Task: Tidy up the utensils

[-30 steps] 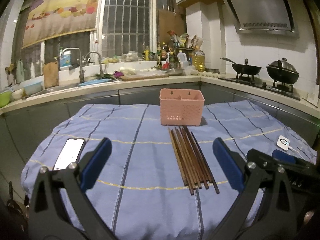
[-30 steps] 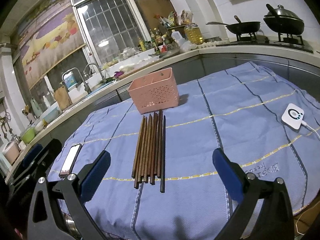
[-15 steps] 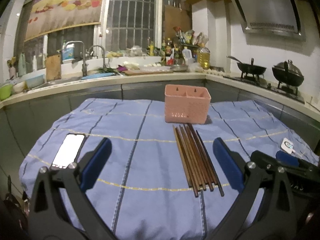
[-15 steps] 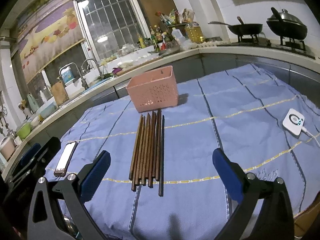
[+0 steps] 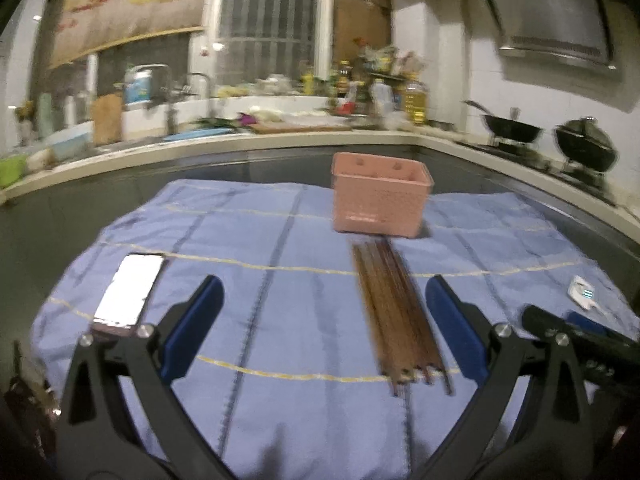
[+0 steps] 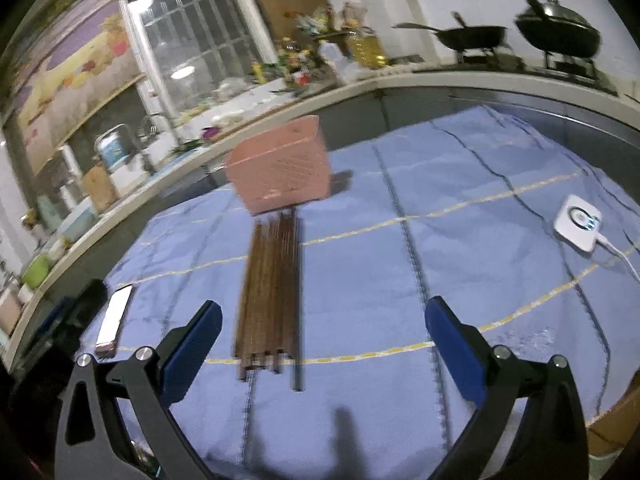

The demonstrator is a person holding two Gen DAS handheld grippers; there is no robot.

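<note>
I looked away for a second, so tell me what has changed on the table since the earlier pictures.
Only the cameras shifted: both views are now motion-blurred and framed a little differently, so both grippers are moving. Nothing was gripped or released; the left gripper and right gripper remain open and empty. The chopsticks lie bundled before the pink basket, and the phone and white device rest where they were.

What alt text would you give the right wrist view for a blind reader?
An open hand-held gripper hovers over a row of brown chopsticks on a blue cloth, with a pink basket just beyond them.
</note>
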